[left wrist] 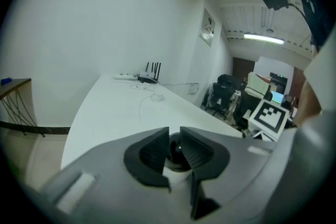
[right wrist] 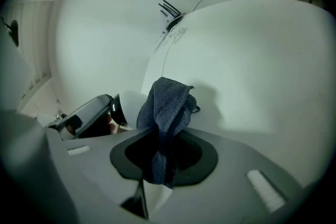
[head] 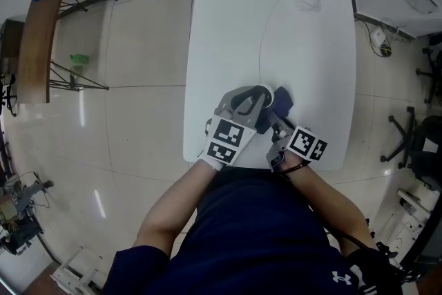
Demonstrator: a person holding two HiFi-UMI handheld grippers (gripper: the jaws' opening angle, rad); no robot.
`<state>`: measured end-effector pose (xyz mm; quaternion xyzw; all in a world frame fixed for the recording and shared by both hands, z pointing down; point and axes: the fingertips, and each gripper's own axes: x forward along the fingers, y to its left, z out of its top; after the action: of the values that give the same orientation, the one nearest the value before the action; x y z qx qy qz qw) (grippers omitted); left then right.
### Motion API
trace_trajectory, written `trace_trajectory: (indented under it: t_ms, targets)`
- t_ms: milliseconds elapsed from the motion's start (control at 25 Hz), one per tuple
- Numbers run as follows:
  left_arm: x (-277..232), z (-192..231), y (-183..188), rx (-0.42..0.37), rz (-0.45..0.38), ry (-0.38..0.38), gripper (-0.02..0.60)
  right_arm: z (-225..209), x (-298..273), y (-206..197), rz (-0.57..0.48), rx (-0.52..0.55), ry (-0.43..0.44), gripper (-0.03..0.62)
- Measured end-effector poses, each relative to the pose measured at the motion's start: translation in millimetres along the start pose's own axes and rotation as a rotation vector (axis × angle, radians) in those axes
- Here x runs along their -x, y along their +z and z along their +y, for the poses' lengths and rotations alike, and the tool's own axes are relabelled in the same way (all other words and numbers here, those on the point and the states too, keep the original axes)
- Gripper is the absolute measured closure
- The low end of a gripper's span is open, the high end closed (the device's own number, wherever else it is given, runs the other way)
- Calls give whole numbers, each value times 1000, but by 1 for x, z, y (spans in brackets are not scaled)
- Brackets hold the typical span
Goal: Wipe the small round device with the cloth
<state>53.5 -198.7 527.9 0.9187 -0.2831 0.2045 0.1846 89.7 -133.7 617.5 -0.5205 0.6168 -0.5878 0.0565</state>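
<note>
The small round device (left wrist: 177, 159), white with a dark glossy face, sits between the pads of my left gripper (left wrist: 175, 140), which is shut on it just above the white table (head: 276, 24). In the right gripper view the device (right wrist: 125, 106) shows to the left of the dark blue cloth (right wrist: 168, 105). My right gripper (right wrist: 163, 152) is shut on that cloth, whose bunched free end sticks out ahead of the jaws, right beside the device. In the head view both grippers meet near the table's near edge, with the cloth (head: 284, 99) just right of the left gripper (head: 264, 97).
A thin white cable (head: 266, 31) loops across the middle of the table toward its far end, where a black router with antennas (left wrist: 149, 77) stands. Office chairs (left wrist: 223, 94) are to the right, a wooden shelf (head: 38, 31) to the left over the tiled floor.
</note>
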Motion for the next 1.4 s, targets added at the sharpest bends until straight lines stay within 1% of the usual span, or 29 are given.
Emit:
trace_trajectory:
  t_ms: [200,240,280,360,440,520,560,680,760,840,880,960,1040,1120,1160,1200,1240,1280,1320,1360,1400]
  targets:
    - [-1,0,-1,-3,16,1,510,-15,-3,-3,57,34,-101,514]
    - [1,1,1,0,15,1,491,-16,-2,-3,60,35,-111,514]
    - [4,1,5,5,6,0,472,-15,-1,-4,60,35,-116,514]
    - [14,0,15,18,-26,-10,474,-12,6,-4,58,40,-107,514]
    - [29,-6,17,42,-37,-47,472,-2,17,-5,61,61,-63,514]
    - [44,-17,10,105,-9,-126,472,15,30,-6,68,117,21,514]
    - [50,-23,4,148,14,-174,470,26,37,-7,77,163,79,514]
    - [61,-36,-17,293,75,-305,444,63,55,-13,124,324,298,514]
    - [66,-46,-25,383,98,-401,384,83,67,-14,150,388,418,514]
    - [72,-58,-24,469,93,-524,316,102,77,-14,179,434,518,514]
    - [76,-64,-21,515,77,-588,307,110,80,-15,201,450,568,514]
    - [87,-76,-14,585,31,-709,312,125,86,-21,256,470,660,514]
    - [99,-86,-8,624,-20,-810,389,137,89,-31,311,482,729,513]
    - [112,-93,-1,668,-77,-885,437,147,93,-37,344,461,787,513]
    - [117,-94,3,687,-102,-904,448,150,94,-38,349,438,812,512]
    - [122,-93,7,700,-124,-905,456,154,95,-38,346,412,832,509]
    - [124,-90,10,713,-147,-885,471,156,94,-36,333,386,842,497]
    - [123,-82,12,726,-174,-841,497,157,93,-31,307,361,840,436]
    - [121,-71,12,733,-202,-773,499,156,91,-23,265,338,822,377]
    - [117,-57,11,726,-227,-686,500,153,87,-11,211,319,789,378]
    - [112,-42,11,700,-241,-587,500,148,84,2,150,304,743,382]
